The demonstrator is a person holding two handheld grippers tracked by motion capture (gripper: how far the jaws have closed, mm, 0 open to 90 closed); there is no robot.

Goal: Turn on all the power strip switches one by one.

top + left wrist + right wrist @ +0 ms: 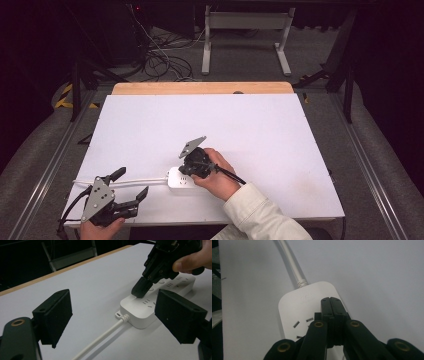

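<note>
A white power strip (176, 180) lies near the table's front edge, and its white cable (125, 181) runs left. My right gripper (184, 172) is shut with nothing between its jaws. It points down, and its closed tips rest on the strip's top face near the cable end. The left gripper view shows those tips (138, 290) on the strip (140, 315). In the right gripper view the joined jaws (330, 300) sit beside the sockets of the strip (294, 305). My left gripper (131, 184) stands open at the front left, its jaws either side of the cable (100, 340), touching nothing.
The white table top (225, 125) has a wooden strip (200, 88) along its far edge. Beyond it a white desk frame (245, 40) and loose cables (160, 60) are on the floor. A sleeve (260, 215) comes in at the bottom.
</note>
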